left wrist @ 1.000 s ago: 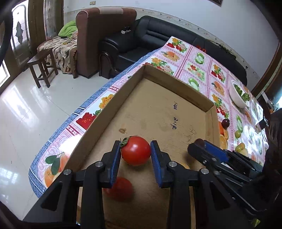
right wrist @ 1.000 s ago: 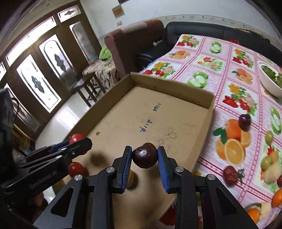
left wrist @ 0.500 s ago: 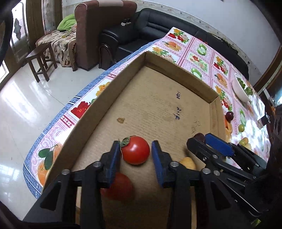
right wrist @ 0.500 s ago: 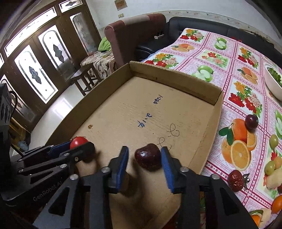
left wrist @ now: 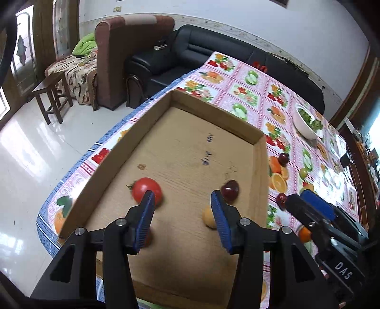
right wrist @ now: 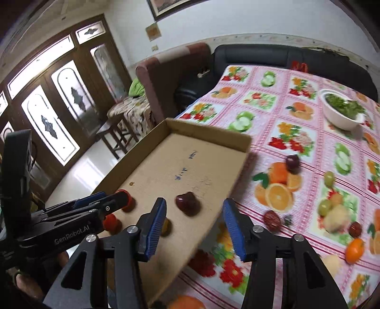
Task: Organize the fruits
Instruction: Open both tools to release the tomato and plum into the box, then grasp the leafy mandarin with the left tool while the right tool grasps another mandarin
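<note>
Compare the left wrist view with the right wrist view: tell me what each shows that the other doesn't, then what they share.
Only the left wrist view shows the whole red tomato lying in the cardboard tray, clear of the open left gripper.

Only the right wrist view shows the glass-panelled doors, a framed picture on the wall and the small orange fruit near the right edge.

Both show the tray, the dark plum released inside it, the yellowish fruit, the white bowl of greens, the fruit-print tablecloth and the open right gripper.

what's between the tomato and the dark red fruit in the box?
Bare cardboard: in the left wrist view nothing sits between the tomato and the dark red fruit; the yellow fruit lies nearer the camera.
</note>
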